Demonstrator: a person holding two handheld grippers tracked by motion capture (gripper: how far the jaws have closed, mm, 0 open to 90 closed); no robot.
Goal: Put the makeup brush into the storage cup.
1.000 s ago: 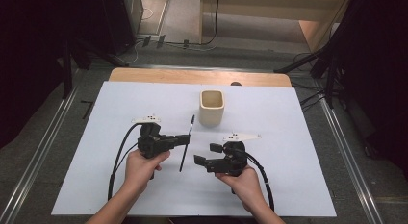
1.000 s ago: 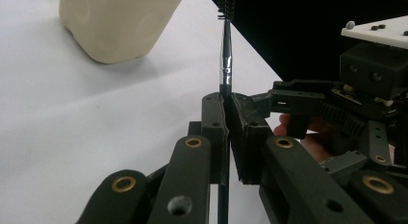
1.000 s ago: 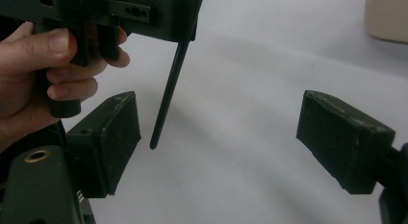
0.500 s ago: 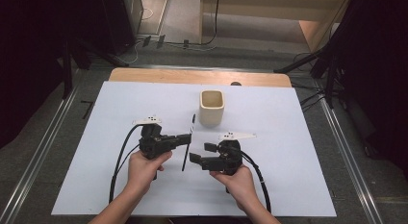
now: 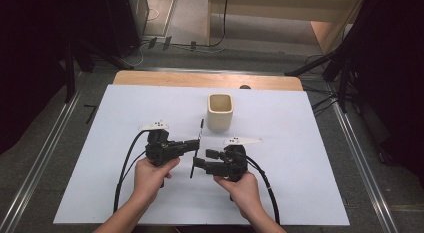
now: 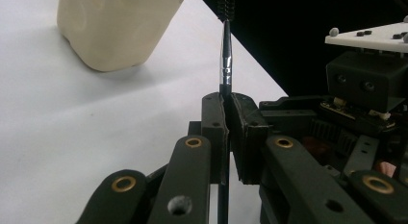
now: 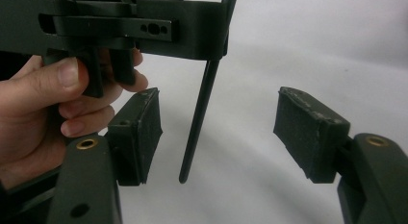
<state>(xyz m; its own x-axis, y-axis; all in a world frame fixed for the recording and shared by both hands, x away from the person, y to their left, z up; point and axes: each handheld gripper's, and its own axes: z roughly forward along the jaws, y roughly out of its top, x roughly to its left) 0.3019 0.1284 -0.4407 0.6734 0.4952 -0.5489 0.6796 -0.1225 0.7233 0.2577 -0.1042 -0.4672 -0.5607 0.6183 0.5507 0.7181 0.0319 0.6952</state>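
Observation:
A thin black brush (image 5: 198,143) with a silver ferrule (image 6: 225,65) is held tilted above the white table sheet (image 5: 300,168). My left gripper (image 5: 196,143) is shut on its stem, bristle end pointing toward the cream cup (image 5: 220,112). In the left gripper view the pads (image 6: 214,118) pinch the stem just below the ferrule. My right gripper (image 5: 202,159) is open around the lower handle (image 7: 199,118). Its jaws have just been closing, and the pads (image 7: 142,132) stand clear of the handle on both sides.
The cream cup (image 6: 115,27) stands upright just beyond the brush tip. Cables trail from both grippers toward the near table edge. A wooden strip (image 5: 200,79) borders the far side. The person's hand (image 7: 43,113) holds the left gripper.
My right gripper has shifted left to the brush, and its jaws have narrowed around the handle's lower end. The left gripper and brush have stayed in place.

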